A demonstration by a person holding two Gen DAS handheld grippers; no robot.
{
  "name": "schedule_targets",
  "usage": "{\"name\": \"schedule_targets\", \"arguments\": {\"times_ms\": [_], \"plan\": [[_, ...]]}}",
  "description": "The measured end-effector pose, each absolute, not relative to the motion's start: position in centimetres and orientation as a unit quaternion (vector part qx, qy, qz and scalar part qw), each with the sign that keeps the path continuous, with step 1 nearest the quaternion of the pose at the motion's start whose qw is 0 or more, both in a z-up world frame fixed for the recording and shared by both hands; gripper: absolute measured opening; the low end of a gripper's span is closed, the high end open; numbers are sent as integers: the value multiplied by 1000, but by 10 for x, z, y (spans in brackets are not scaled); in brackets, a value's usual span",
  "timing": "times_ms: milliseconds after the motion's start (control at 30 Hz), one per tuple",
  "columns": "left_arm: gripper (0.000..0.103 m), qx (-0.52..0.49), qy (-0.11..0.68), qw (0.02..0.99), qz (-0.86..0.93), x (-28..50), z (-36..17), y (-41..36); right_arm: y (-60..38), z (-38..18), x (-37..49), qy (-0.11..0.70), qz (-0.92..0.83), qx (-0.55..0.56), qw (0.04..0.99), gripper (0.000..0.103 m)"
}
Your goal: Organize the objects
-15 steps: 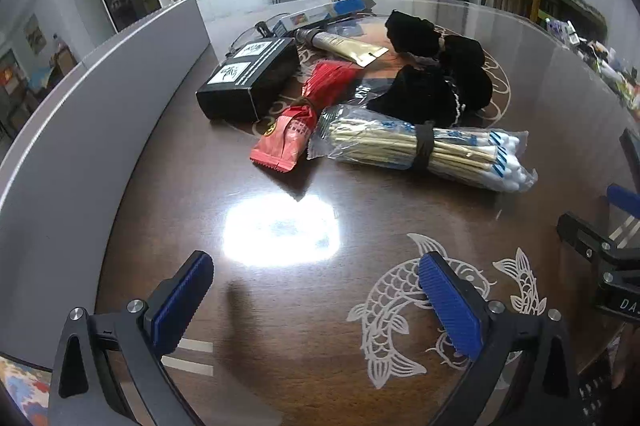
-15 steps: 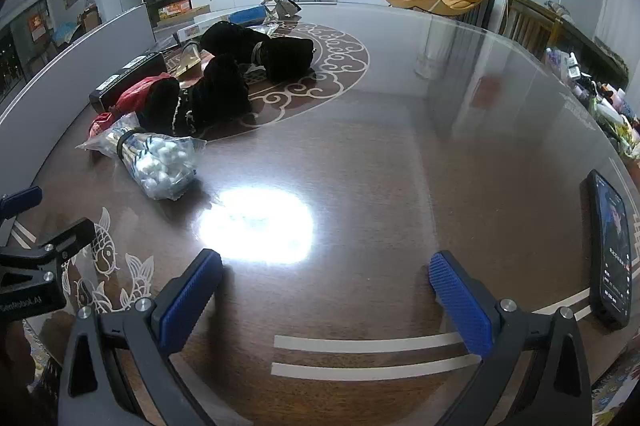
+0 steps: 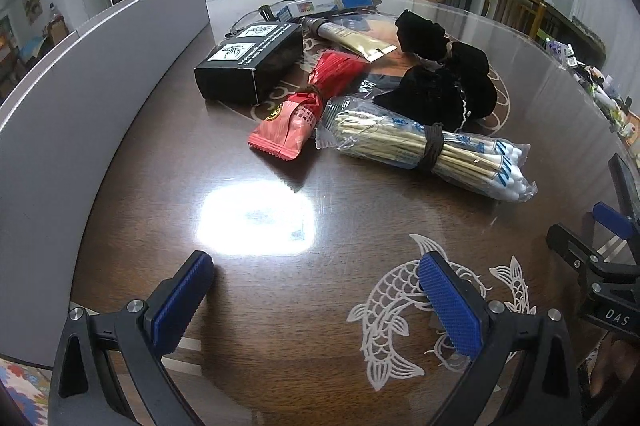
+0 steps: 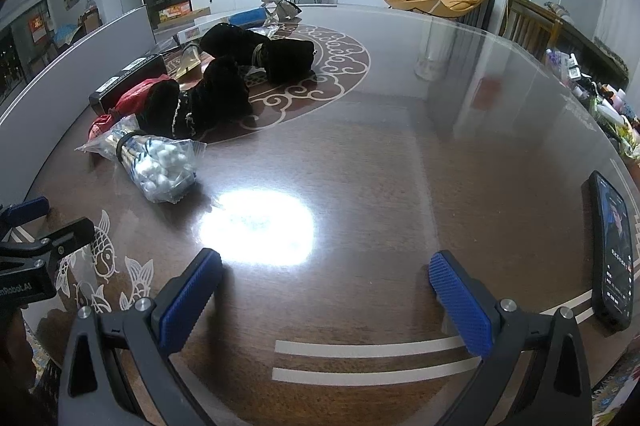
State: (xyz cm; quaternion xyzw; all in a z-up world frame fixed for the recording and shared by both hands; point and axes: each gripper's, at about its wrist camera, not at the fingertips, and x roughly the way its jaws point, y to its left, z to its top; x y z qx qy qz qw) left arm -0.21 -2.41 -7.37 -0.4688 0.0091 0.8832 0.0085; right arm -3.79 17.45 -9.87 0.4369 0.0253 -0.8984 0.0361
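left gripper (image 3: 316, 290): fingers apart, empty | right gripper (image 4: 326, 286): fingers apart, empty | swabs (image 3: 424, 150), red packet (image 3: 296, 118), box (image 3: 250, 64): clustered mid-surface (image 3: 160, 186) | risk: slick bag slips; black bundles (image 3: 440, 86), perhaps cloth, snag.

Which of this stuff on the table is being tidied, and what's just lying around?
To organize: cotton swab bag, red packet, black box, black pouches, gold tube.

Just lying about: phone, clutter at the table's far edge.
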Motion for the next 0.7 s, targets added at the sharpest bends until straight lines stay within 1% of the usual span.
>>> {"name": "schedule_targets", "arguments": {"times_ms": [467, 700], "plan": [[103, -467, 18, 27, 883, -3, -74, -31, 174, -100, -39, 28, -897, 439, 41, 103], [103, -476, 15, 22, 879, -4, -74, -56, 174, -100, -39, 29, -896, 440, 43, 103]]}}
